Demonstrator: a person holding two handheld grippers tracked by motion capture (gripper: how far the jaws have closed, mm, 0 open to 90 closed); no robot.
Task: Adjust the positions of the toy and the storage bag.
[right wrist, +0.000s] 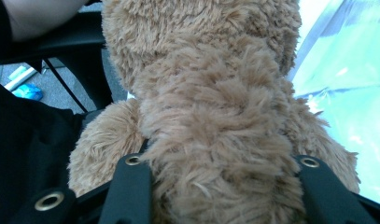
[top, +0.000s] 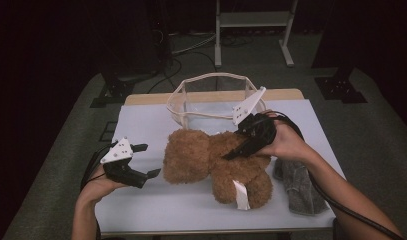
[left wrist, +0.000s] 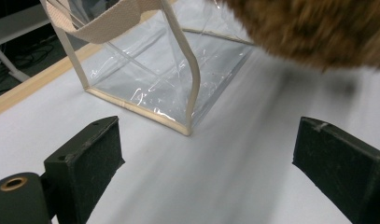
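A brown teddy bear [top: 211, 160] lies face down in the middle of the white table [top: 146, 205], a white label on its rear. My right gripper [top: 236, 150] presses on the bear's back, and its jaws are closed around a thick fold of brown fur [right wrist: 215, 140]. My left gripper [top: 146, 161] hovers open just left of the bear's head, jaws wide apart with bare table between them [left wrist: 211, 172]. A clear plastic bag with cream straps [top: 213, 100] stands open behind the bear; its corner [left wrist: 178, 93] is near my left gripper.
A grey cloth [top: 297, 187] lies at the table's right front, beside the bear's leg. Black cables trail from both grippers. A white metal frame [top: 253, 25] and dark stands sit on the floor beyond the table.
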